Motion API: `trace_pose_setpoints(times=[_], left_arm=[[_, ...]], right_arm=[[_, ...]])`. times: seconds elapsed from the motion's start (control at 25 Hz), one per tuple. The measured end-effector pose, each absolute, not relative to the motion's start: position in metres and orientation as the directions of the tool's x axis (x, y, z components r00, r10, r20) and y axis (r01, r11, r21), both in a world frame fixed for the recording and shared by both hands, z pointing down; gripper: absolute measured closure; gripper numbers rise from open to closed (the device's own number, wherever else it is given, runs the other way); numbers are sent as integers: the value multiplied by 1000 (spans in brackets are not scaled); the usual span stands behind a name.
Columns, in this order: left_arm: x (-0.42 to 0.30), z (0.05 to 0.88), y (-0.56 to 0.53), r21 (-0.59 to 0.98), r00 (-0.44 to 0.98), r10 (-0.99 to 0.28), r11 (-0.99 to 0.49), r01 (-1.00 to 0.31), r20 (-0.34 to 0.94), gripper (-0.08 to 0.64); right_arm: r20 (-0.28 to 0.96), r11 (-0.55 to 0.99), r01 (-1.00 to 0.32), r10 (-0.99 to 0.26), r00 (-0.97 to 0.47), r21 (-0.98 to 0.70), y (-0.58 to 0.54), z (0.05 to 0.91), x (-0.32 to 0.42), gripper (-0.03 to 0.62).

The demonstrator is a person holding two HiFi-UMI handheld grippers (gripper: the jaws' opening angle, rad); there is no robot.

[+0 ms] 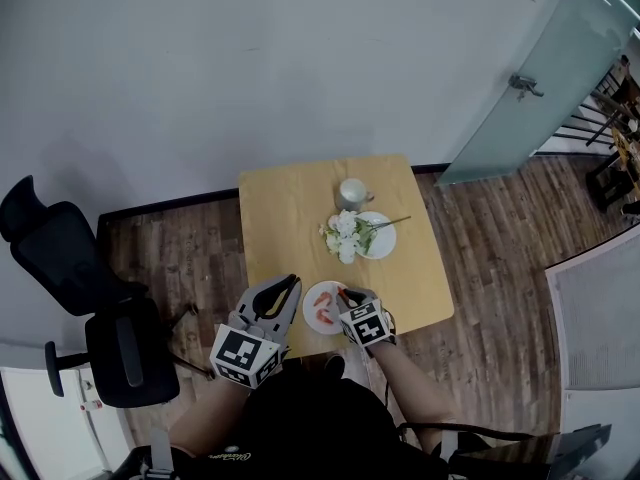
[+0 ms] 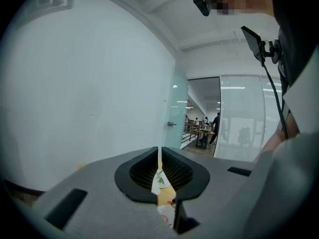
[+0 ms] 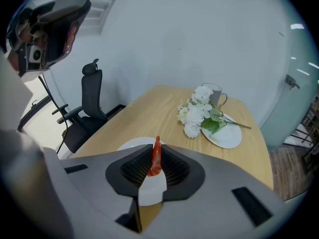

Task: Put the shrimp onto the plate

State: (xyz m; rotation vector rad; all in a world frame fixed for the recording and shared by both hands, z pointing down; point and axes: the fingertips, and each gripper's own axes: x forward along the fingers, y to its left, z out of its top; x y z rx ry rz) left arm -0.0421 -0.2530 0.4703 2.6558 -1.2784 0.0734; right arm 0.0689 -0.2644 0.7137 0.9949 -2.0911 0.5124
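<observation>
Noted a square table (image 1: 290, 208) of light wood, standing on a dark plank floor (image 1: 490, 258) close to a pale wall (image 1: 300, 68). Found three items resting directly on the top: a pale mug (image 1: 351, 192) near the far edge, a white plate (image 1: 384, 240) just in front of it with a bunch of white flowers (image 1: 343, 236) spilling over one rim onto the wood, and a second white plate (image 1: 311, 298) at the near edge, well apart from the mug

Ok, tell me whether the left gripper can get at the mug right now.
Probably yes: the left gripper is empty and the table left of the flowers lies bare up to the mug. Its shut jaws must open first.
</observation>
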Motion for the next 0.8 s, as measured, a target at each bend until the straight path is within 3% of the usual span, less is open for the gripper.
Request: trace_pose_setpoints(times=[0.8], left_arm=[[-46,473,-259,154,611,-779,-593,-790,138,534]], right_arm=[[889,641,-766,-321,-326,-49,-261,769,72,540]])
